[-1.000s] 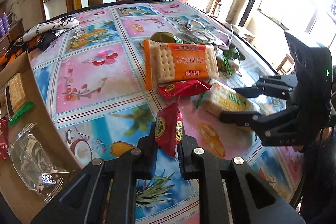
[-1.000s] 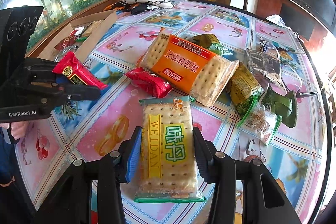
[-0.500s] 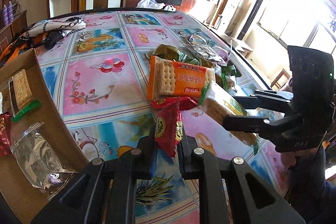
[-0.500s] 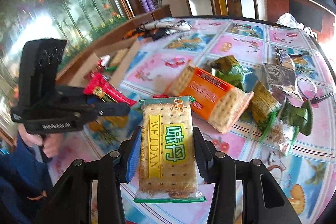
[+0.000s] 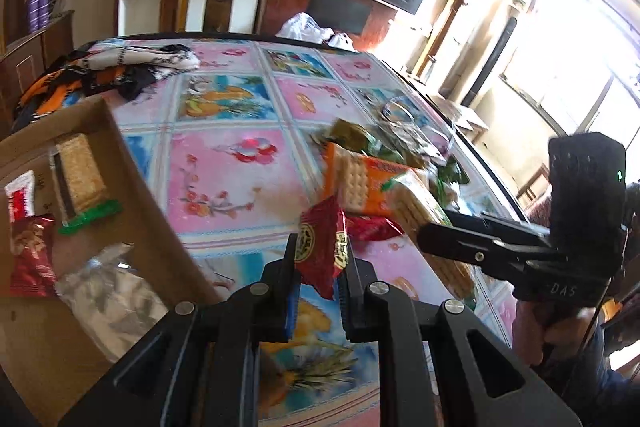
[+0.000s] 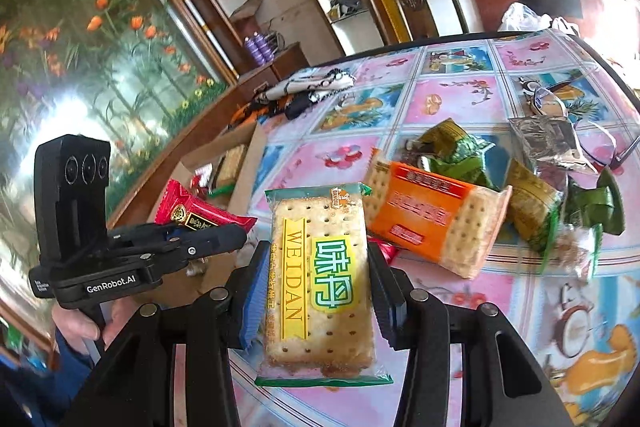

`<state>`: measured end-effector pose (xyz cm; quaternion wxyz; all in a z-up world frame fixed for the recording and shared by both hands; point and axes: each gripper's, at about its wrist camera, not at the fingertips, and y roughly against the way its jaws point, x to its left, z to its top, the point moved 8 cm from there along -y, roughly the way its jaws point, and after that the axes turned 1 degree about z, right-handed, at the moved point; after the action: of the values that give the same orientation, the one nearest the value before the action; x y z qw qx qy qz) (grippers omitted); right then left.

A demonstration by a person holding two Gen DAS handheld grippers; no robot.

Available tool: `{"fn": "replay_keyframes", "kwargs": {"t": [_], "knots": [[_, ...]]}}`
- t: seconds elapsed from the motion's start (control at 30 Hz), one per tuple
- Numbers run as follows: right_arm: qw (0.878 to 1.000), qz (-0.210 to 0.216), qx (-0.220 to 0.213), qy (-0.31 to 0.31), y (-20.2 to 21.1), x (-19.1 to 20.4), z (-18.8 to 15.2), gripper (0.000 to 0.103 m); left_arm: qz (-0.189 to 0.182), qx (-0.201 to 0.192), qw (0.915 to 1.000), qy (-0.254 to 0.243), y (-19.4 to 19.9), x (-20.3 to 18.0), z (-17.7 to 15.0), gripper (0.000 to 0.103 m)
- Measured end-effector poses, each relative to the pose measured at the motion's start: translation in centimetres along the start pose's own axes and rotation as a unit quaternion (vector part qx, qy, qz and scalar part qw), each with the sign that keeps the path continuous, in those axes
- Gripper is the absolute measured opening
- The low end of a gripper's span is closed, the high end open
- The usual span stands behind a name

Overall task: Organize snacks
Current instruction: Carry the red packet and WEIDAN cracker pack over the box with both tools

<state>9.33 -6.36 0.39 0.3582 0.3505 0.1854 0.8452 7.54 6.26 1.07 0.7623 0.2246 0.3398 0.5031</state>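
The left gripper (image 5: pixel 318 293), pinching a small red foil snack packet (image 5: pixel 322 247), sits just beside the open brown cardboard box (image 5: pixel 156 219) on its left, nearer than the right gripper (image 6: pixel 316 301) clamping a yellow-green cracker pack (image 6: pixel 322 287).

Glossy plastic cracker packet (image 6: pixel 320 291); shiny red foil wrapper (image 5: pixel 322 247); matt brown cardboard box (image 5: pixel 132 187); glossy printed tablecloth (image 5: pixel 224 167).

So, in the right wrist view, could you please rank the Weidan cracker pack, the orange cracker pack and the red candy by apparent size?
1. Weidan cracker pack, though nearest the camera.
2. Orange cracker pack.
3. Red candy.
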Motion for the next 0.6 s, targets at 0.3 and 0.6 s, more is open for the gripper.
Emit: {"fn": "replay_keyframes", "kwargs": {"t": [0.3,0.6], "knots": [[1.0,0.027,-0.012,-0.006,-2.2,4.6,0.2,0.05,0.052,-0.039,0.9951,0.075,3.1,7.3,1.8,0.015],[0.998,0.055,-0.001,0.023,-5.2,10.7,-0.7,0.05,0.124,-0.057,0.9799,0.146,5.5,14.9,1.7,0.015]]}}
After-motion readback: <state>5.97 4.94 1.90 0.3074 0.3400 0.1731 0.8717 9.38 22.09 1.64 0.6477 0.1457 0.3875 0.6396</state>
